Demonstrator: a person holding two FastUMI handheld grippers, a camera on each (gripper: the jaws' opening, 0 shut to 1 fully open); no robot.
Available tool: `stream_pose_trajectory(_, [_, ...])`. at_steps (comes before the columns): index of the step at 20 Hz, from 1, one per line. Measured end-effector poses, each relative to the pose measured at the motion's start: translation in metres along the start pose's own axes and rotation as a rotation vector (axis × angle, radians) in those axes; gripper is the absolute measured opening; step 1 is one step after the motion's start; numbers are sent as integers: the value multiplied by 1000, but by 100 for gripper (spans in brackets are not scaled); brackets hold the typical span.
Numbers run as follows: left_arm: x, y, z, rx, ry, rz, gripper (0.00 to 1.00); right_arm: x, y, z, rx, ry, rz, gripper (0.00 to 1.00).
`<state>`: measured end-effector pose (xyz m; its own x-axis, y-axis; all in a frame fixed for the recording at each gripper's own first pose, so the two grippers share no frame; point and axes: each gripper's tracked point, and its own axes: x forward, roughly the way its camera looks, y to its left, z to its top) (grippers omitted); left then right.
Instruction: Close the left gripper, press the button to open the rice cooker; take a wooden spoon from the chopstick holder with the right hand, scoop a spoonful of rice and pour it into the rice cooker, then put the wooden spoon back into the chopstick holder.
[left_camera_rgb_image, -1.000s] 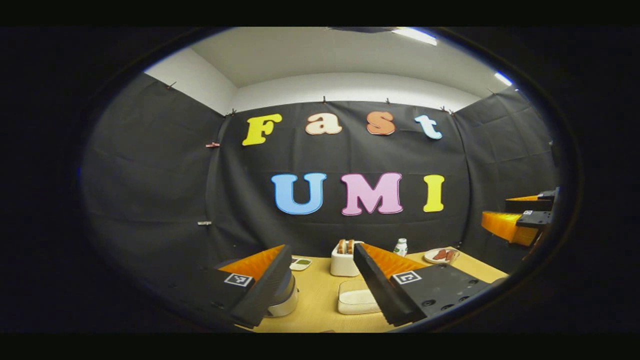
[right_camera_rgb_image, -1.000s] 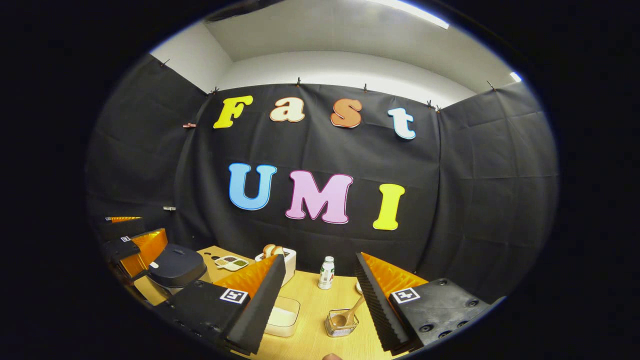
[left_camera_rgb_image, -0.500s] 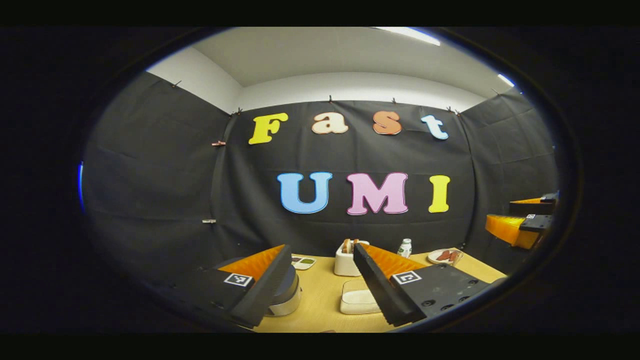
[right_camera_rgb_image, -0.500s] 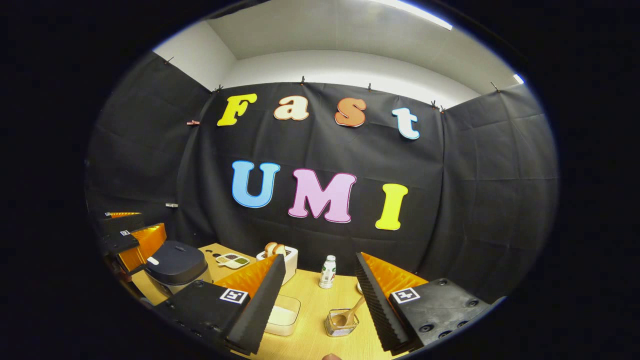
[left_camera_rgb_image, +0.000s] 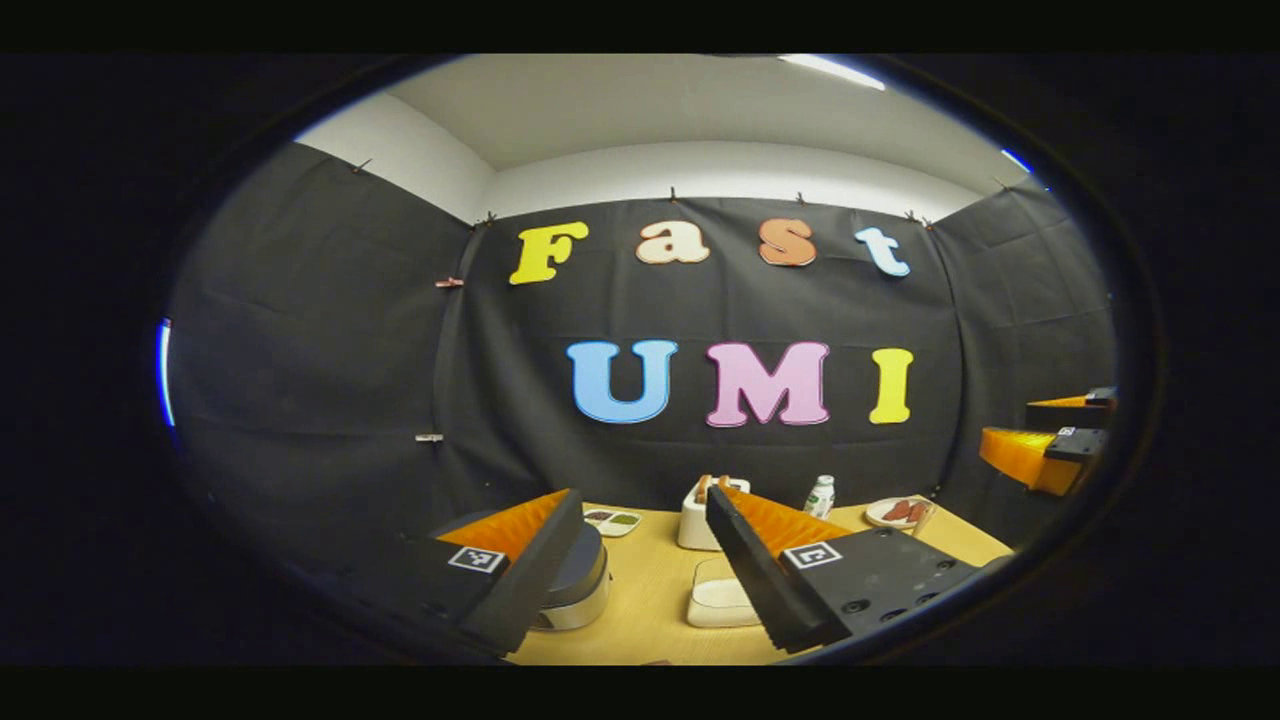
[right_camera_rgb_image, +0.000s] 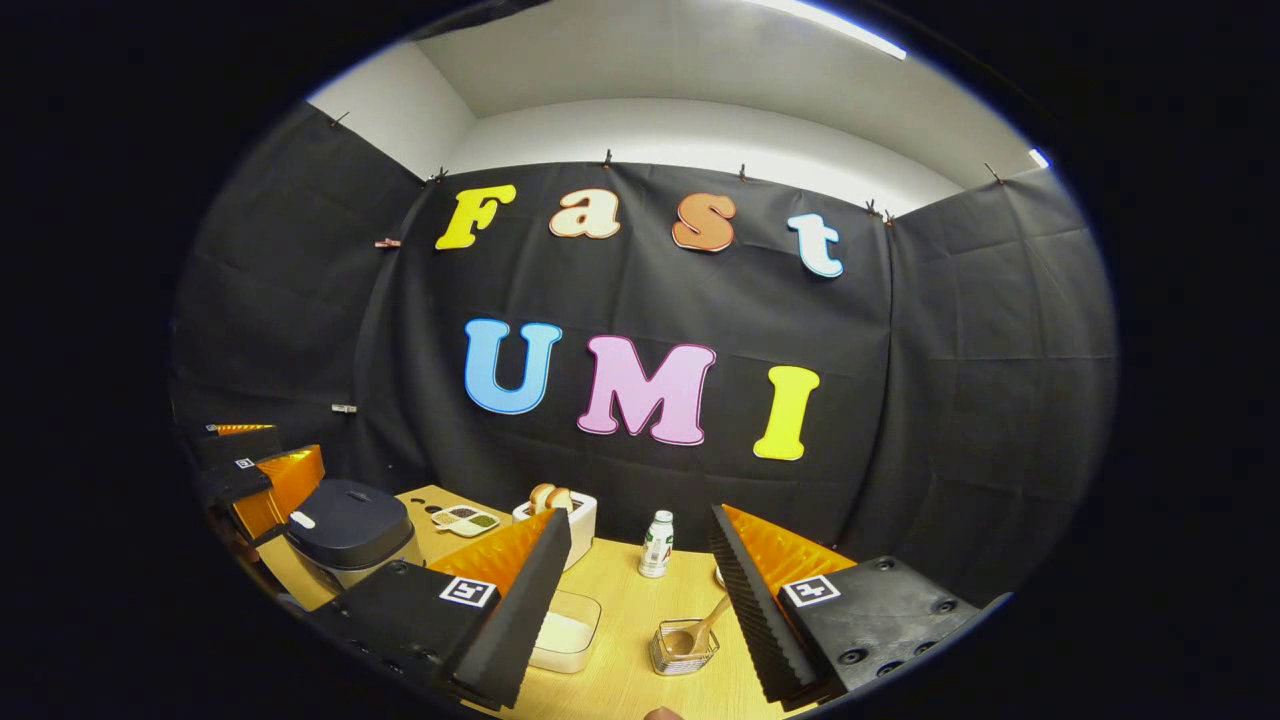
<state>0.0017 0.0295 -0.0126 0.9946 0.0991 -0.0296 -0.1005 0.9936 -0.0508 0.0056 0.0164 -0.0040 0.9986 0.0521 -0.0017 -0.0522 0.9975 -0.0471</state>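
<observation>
Leftward the left claw (left_camera_rgb_image: 635, 570) had drifted toward the rice cooker (right_camera_rgb_image: 350, 528), fingers spread; right claw (right_camera_rgb_image: 632, 590) waited spread above the wooden spoon (right_camera_rgb_image: 700, 625).

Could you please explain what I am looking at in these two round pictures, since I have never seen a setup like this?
A person holds a two-finger gripper in each hand, and a fisheye camera rides on each, looking forward along its fingers. In the left gripper view, the left gripper shows at the bottom, open and holding nothing. In the right gripper view, the right gripper is likewise open and empty.

On the wooden table stand a dark-lidded rice cooker with its lid shut, a clear box of rice, a chopstick holder with a wooden spoon in it, a small bottle, a toaster with bread and a divided dish.
</observation>
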Motion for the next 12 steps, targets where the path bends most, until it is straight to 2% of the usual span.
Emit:
stream_pose_trajectory(9, [14, 19, -10, -4, 16, 43, 82, 4, 0, -4, -15, 3, 2, 88])
stream_pose_trajectory(12, [22, 25, -26, -4, 61, 47, 68, 7, -1, -6, -22, 3, -6, 88])
